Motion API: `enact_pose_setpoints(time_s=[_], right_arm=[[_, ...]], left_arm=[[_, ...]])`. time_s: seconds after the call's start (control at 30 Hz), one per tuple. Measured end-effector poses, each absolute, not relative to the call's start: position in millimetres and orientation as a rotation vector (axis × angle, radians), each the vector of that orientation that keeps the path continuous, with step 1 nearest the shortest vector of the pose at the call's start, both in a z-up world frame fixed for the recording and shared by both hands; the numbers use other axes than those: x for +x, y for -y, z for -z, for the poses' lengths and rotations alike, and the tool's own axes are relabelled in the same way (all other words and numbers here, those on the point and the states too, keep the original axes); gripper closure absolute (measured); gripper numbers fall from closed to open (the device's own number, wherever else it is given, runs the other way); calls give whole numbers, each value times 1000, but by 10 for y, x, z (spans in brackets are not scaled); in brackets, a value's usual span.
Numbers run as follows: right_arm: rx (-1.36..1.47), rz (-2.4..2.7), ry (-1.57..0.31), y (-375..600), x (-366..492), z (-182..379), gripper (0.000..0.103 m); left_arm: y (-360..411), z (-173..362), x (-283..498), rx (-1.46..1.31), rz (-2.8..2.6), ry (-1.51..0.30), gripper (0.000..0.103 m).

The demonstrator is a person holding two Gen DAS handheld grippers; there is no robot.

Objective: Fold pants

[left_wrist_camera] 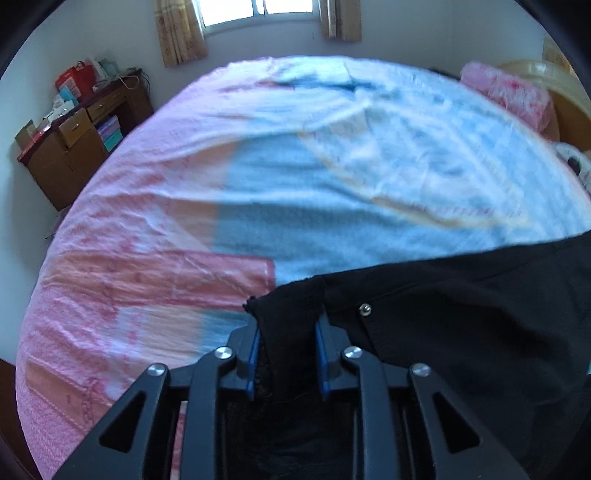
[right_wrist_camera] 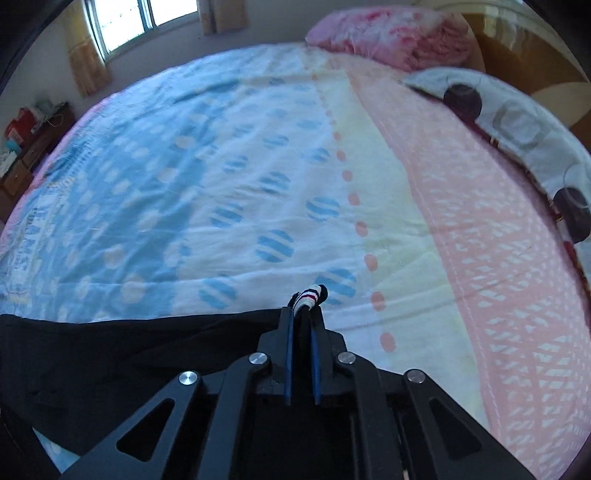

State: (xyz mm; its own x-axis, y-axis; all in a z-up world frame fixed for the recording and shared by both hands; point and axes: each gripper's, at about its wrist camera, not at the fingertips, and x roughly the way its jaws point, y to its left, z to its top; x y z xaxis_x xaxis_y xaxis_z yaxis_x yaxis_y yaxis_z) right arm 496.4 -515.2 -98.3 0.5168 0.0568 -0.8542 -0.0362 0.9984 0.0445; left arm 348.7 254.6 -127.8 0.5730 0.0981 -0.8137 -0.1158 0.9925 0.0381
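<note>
Black pants point(left_wrist_camera: 461, 314) lie on the bed at the lower right of the left wrist view, with a small metal rivet showing. My left gripper point(left_wrist_camera: 287, 319) is shut on a thick bunched fold of their edge, black cloth filling the gap between the blue pads. In the right wrist view the pants point(right_wrist_camera: 129, 354) stretch across the lower left. There my right gripper point(right_wrist_camera: 301, 312) is shut on another edge of them, and a white, red and black striped trim point(right_wrist_camera: 308, 295) pokes out past its tips.
The bed carries a blue, white and pink patterned sheet point(right_wrist_camera: 221, 184). A pink pillow point(right_wrist_camera: 388, 33) and a white quilt with dark circles point(right_wrist_camera: 517, 122) lie by the wooden headboard. A cluttered wooden desk point(left_wrist_camera: 81, 136) stands by the far wall under a window.
</note>
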Motion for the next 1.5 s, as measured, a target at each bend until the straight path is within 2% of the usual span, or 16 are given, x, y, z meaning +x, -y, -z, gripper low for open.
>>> enact_pose_setpoints(time_s=[0.33,0.5,0.63,0.73,0.8,0.83,0.9,0.93,1.0,1.1,1.2,1.3,1.5], right_arm=[[60,-138,-777,5330,3621,-93,96],[128,-179,-686,5609,2719,-194,96],[153,-213,-673,5821,2007,37,95],[156,-234,-740,5899,1601,346,94],[143,-236,-832,5883,1456,563,91],[144,-222,-866,5874,1386,651,87],[132,-182,-886,5865,1252,719,59],[133,-164,-879,5870,1170,719,57],[142,-149,-870,5875,1071,686,57],[154,-176,-855,5870,887,564,57],[161,-355,-842,5480,776,341,57],[35,-493,-848,4780,716,259,57],[-282,-607,-897,3071,837,715,57]], left_arm=[[-2647,552,2710,-105,-37,-731,79],[-2771,560,2166,-172,14,-599,78],[-2874,726,1774,-230,50,-535,75],[-2898,895,1528,-245,78,-528,61],[-2909,1032,1381,-247,65,-550,41],[-2908,1084,1335,-245,63,-565,37],[-2897,1184,1202,-234,54,-588,33],[-2895,1216,1152,-226,45,-598,29],[-2886,1273,1026,-201,30,-620,15],[-2871,1312,891,-153,23,-640,7],[-2814,1347,805,-118,23,-663,7],[-2818,1396,714,-149,24,-665,7],[-2792,1404,681,-120,-18,-643,7]])
